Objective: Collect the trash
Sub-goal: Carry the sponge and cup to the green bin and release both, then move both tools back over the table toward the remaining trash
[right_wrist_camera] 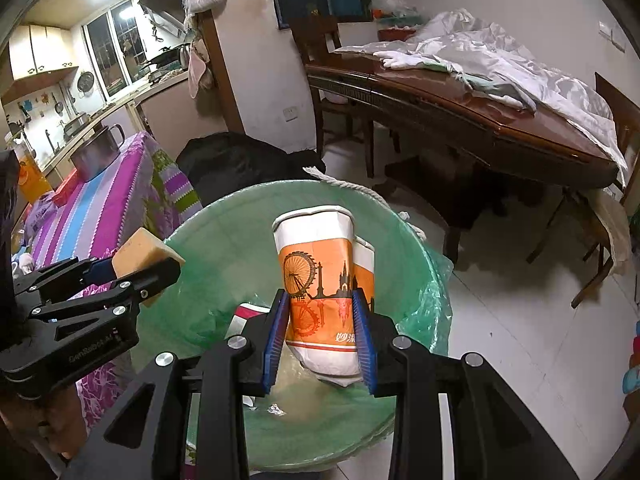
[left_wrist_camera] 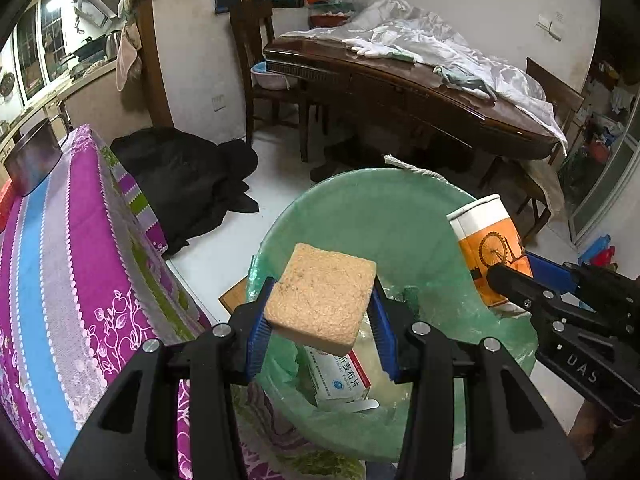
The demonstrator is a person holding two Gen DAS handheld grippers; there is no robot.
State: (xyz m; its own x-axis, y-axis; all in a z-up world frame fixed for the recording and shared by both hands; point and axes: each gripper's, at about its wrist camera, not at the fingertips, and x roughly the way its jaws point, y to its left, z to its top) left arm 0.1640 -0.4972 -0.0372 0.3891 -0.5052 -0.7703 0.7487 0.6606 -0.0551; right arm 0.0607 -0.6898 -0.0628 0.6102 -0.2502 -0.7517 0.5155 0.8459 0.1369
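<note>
Left jaws tight on sponge point(left_wrist_camera: 320, 298), right jaws on paper cup point(right_wrist_camera: 324, 292), both above bin rim point(right_wrist_camera: 224, 208).

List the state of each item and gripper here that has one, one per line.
left gripper: shut on sponge
sponge: held over the bin, uncrushed
right gripper: shut on paper cup
paper cup: crumpled, squeezed between the fingers, above the bin
trash bin: open, lined with a green bag
medicine box: lying inside the bin

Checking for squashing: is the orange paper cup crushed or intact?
Crushed: the orange-and-white paper cup is creased, its rim bent out of round.
</note>
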